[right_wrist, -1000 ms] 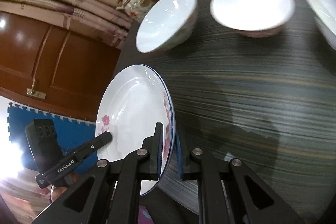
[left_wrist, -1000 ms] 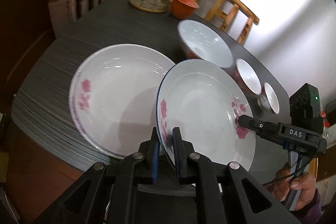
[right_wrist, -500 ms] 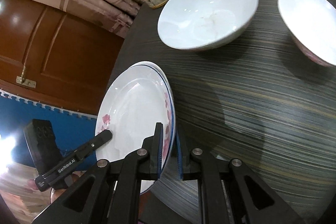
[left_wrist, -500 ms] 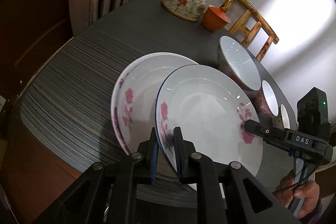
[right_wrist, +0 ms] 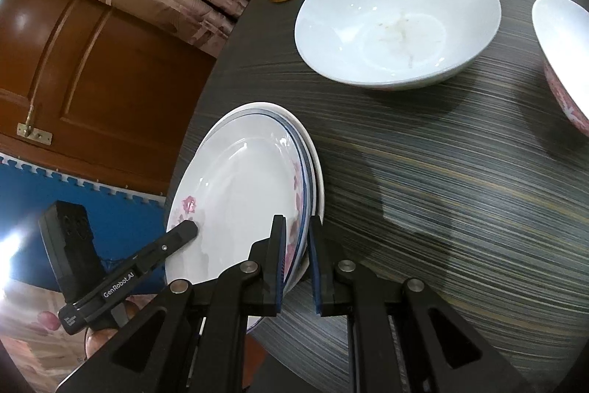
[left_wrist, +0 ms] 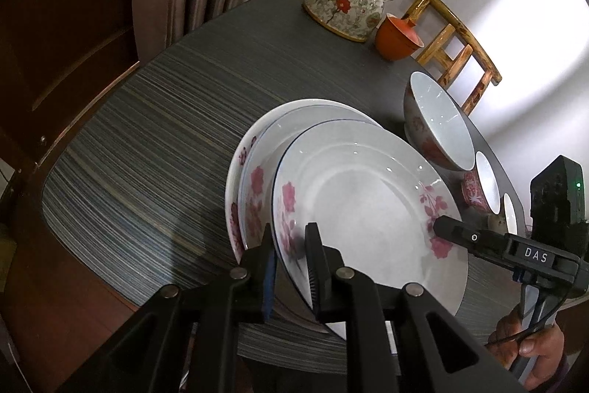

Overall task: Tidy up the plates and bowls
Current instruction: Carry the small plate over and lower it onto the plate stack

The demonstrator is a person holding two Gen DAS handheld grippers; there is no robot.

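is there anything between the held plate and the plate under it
Nothing visible. The held plate, gripped at opposite rims by the left gripper and right gripper, sits right over the lower plate, whose top shows bare.

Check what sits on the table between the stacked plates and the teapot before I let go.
Nothing: in the left wrist view, only bare striped table runs from the plate stack to the teapot. The orange cup and big bowl stand to the right of that stretch.
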